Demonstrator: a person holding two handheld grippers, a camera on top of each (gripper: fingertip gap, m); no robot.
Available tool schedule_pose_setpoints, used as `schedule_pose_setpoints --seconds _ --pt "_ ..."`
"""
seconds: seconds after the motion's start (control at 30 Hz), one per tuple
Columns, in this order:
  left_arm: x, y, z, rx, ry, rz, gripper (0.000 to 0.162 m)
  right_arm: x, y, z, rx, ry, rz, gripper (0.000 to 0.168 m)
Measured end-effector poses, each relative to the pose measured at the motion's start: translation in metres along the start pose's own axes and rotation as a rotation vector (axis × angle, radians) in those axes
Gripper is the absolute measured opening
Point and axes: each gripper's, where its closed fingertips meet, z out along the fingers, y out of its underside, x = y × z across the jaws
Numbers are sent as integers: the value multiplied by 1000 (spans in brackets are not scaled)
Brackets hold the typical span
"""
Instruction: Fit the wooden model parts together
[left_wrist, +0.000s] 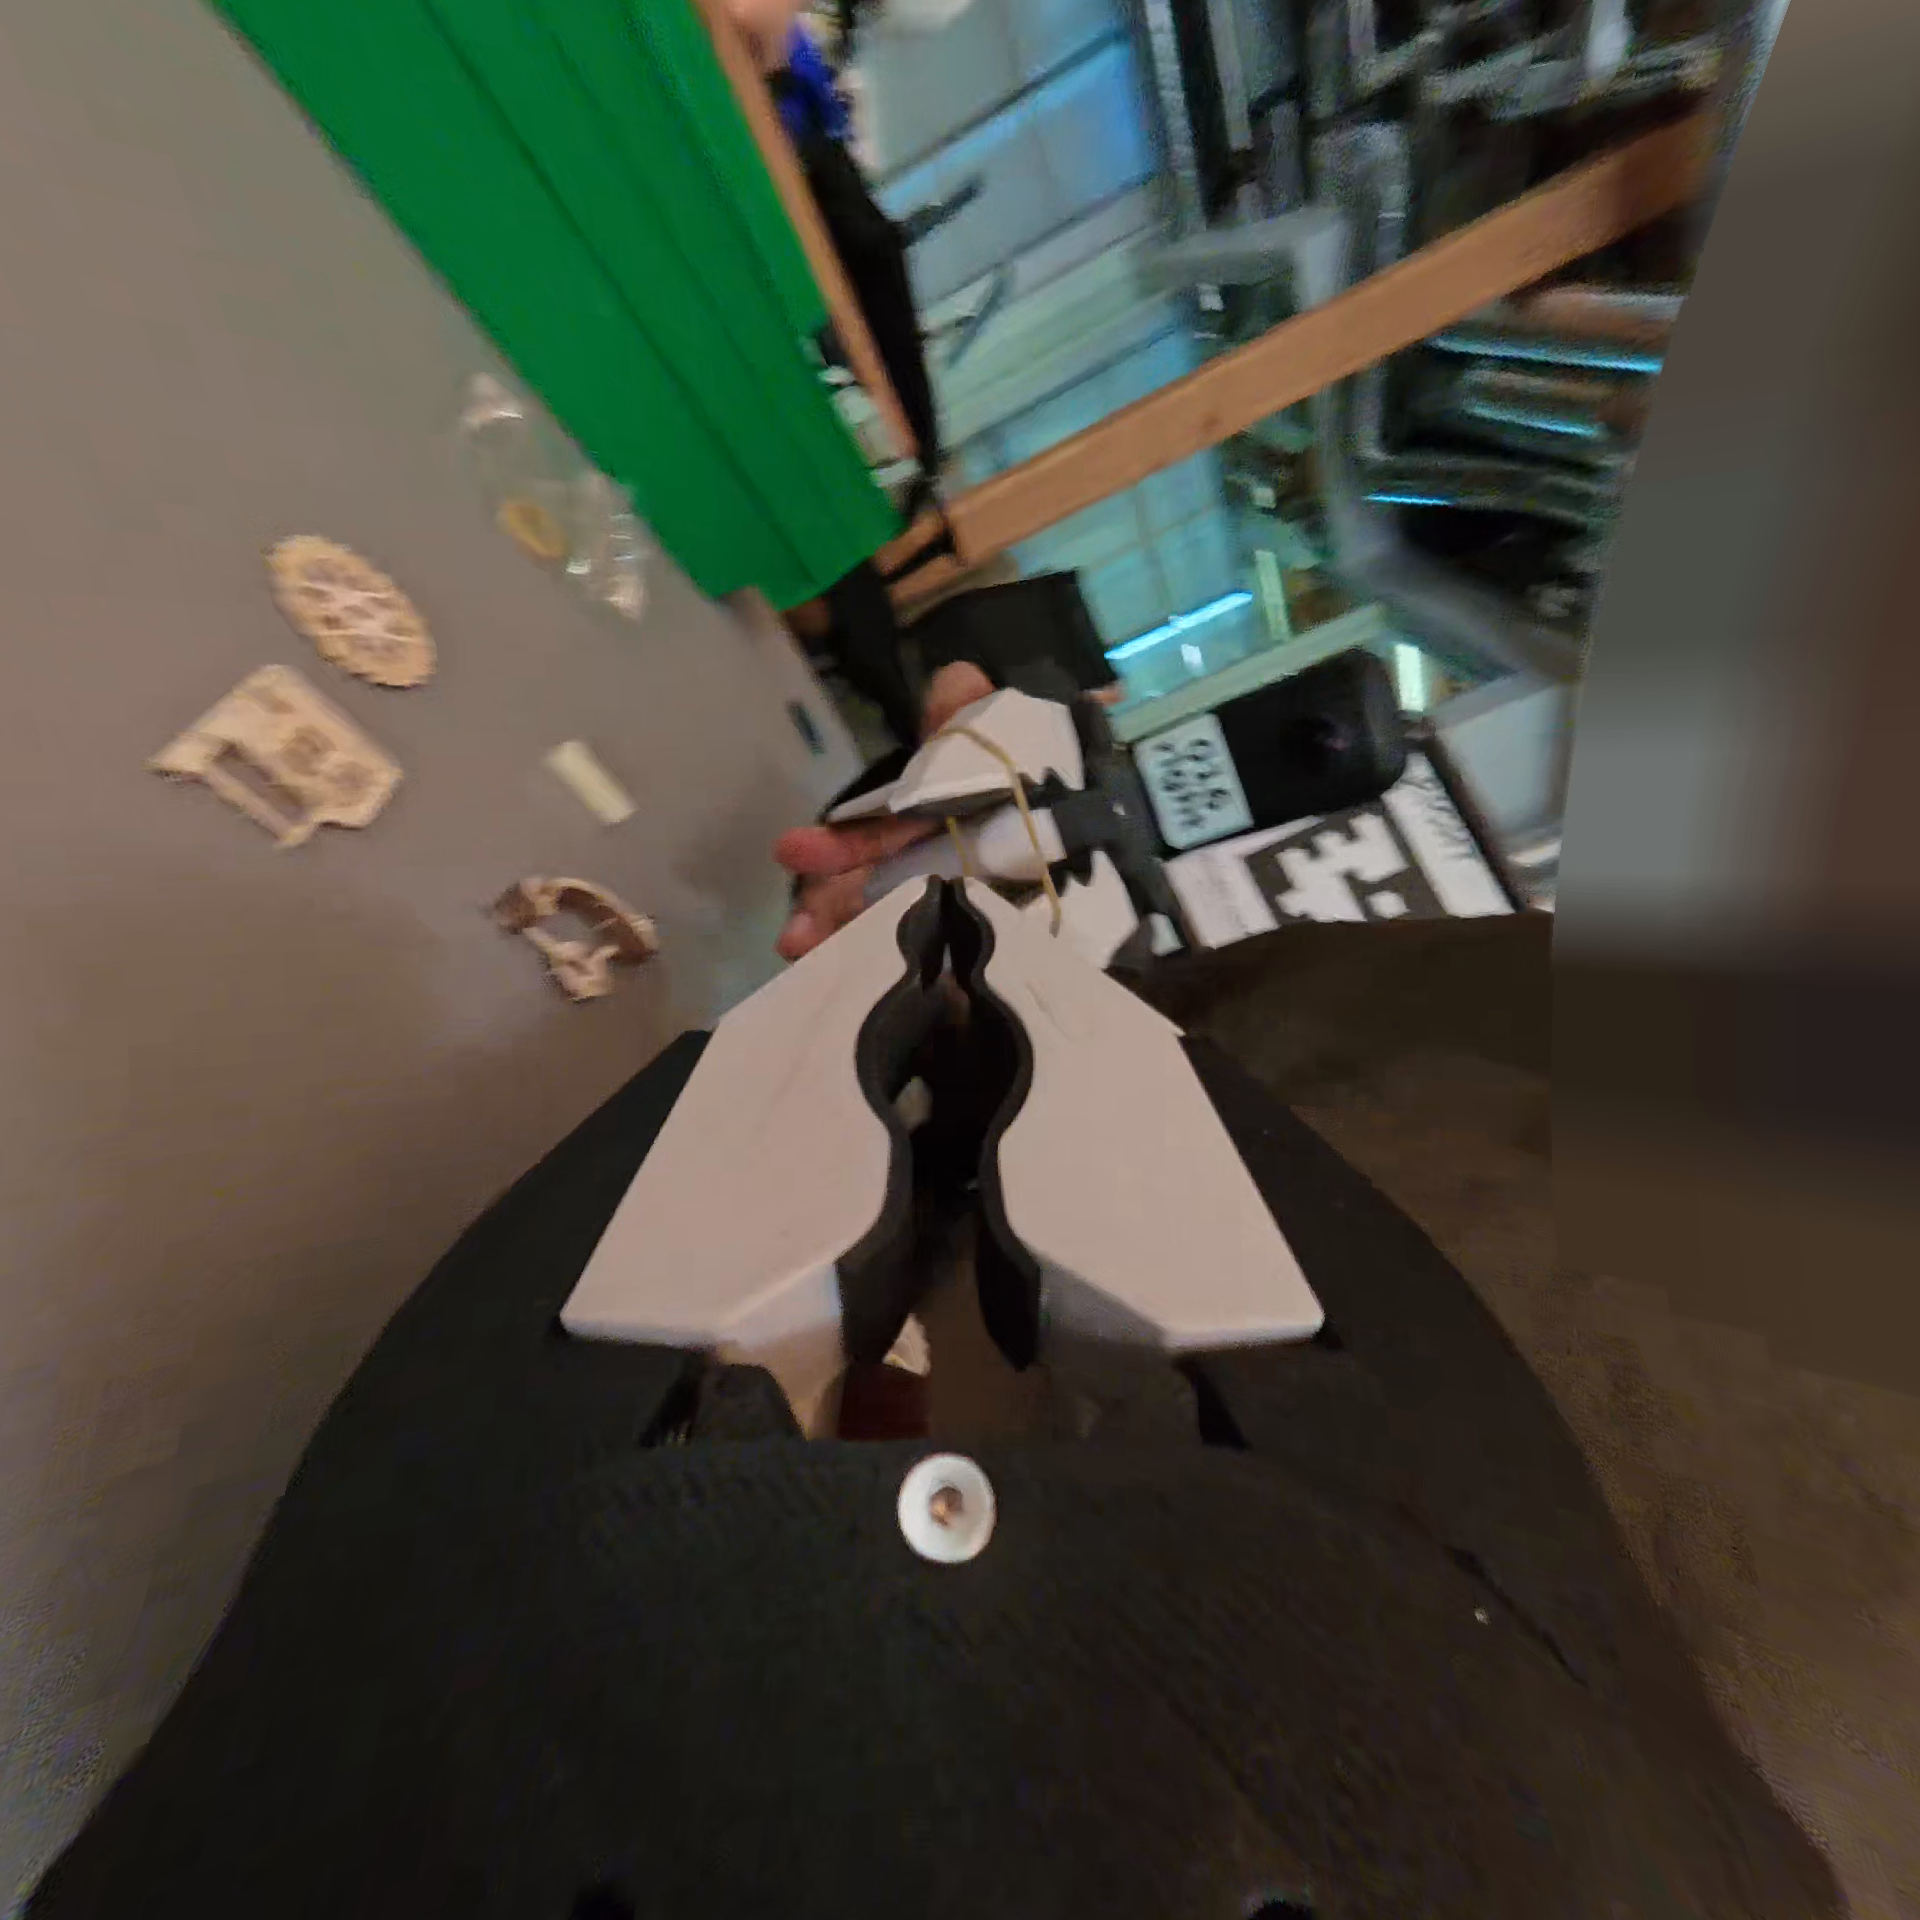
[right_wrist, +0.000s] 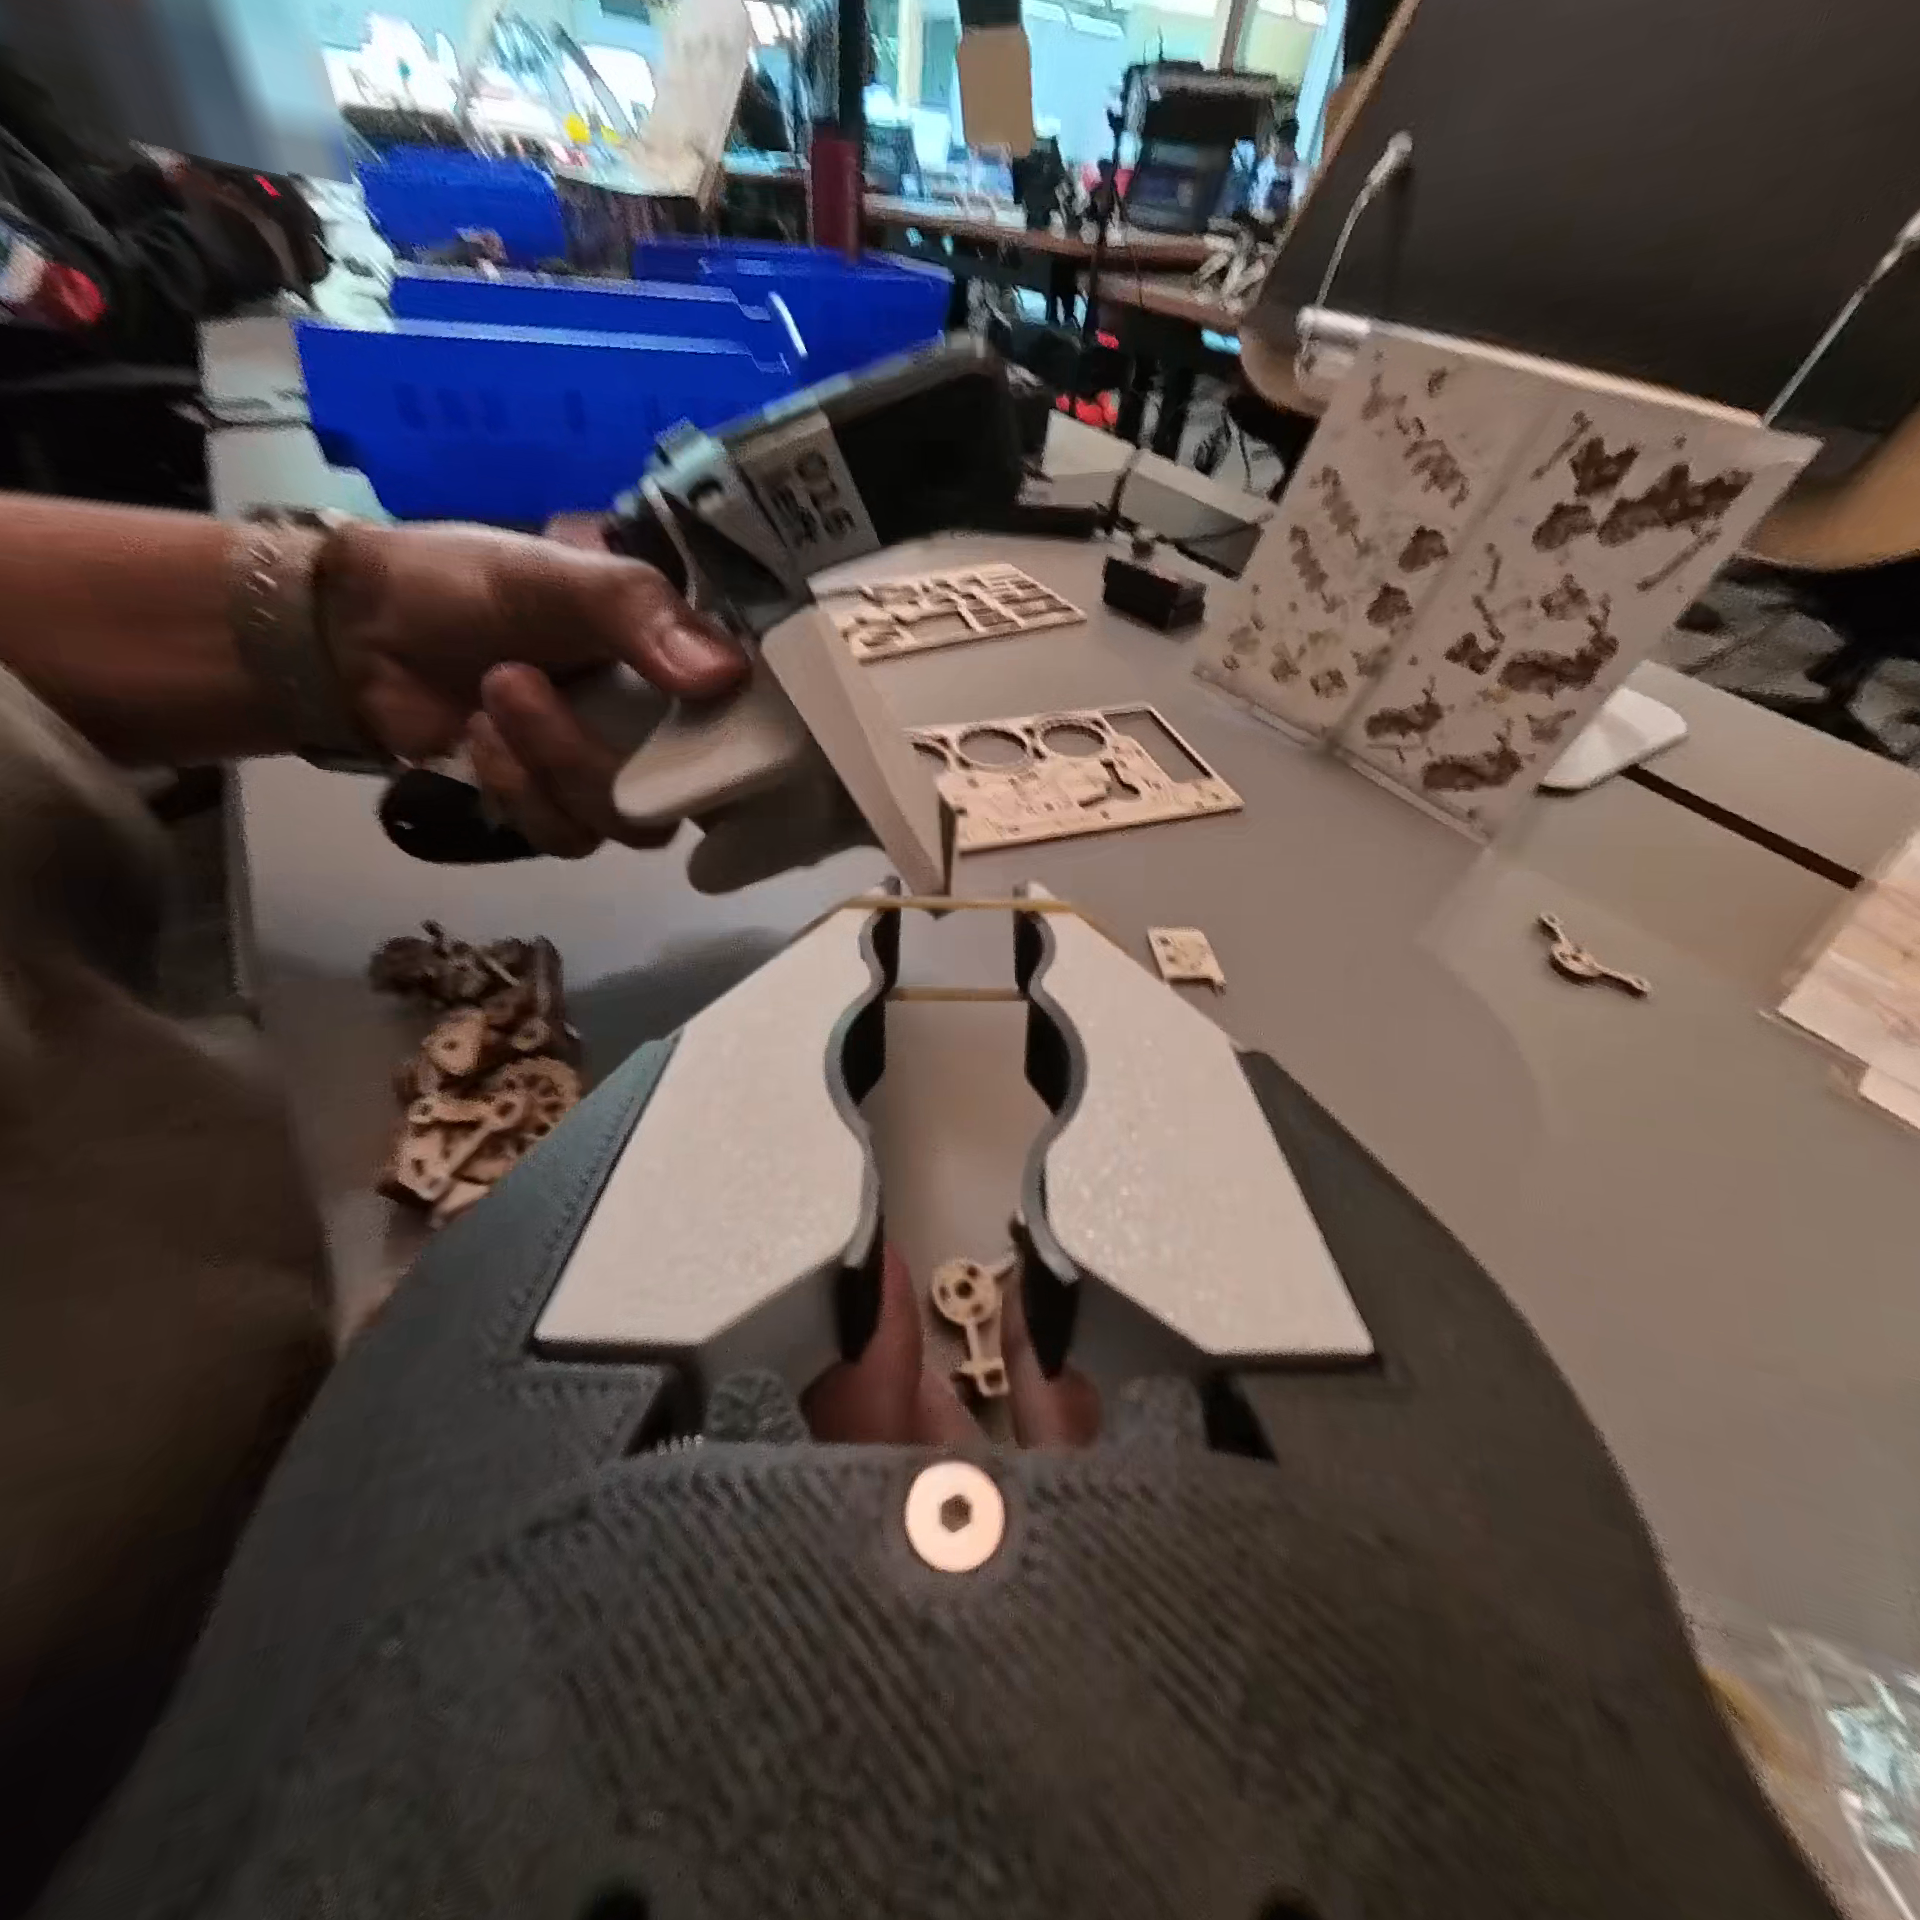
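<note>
Cluttering grey table (right_wrist: 1455, 1143): wooden parts (right_wrist: 473, 1081).

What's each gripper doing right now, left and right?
Left gripper: closed on a thin strip, hooked under the rubber band.
Right gripper: open, rubber band stretched across its tips.

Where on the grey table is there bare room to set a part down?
In the right wrist view, the table is bare right of the right gripper, between the small square piece and the near edge. Crowded: the pile of wooden parts on the left and the punched sheets ahead.
</note>
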Motion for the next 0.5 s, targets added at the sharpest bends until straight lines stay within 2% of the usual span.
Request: schedule_pose_setpoints --seconds 0.03,0.13,0.27,0.4,0.5 --pt "-6 -2 0 7 -39 1 0 5 5 1 -20 16 -3 18" --pt "-14 -12 -5 33 -101 26 0 24 8 -5 -12 48 67 12" --pt "-34 -6 -15 -36 -312 157 2 57 16 -26 -5 145 133 9" --pt "-51 20 -11 -211 -493 282 23 97 14 -64 47 285 176 6" --pt "-54 40 13 -334 -568 421 38 112 16 -86 81 340 226 4"
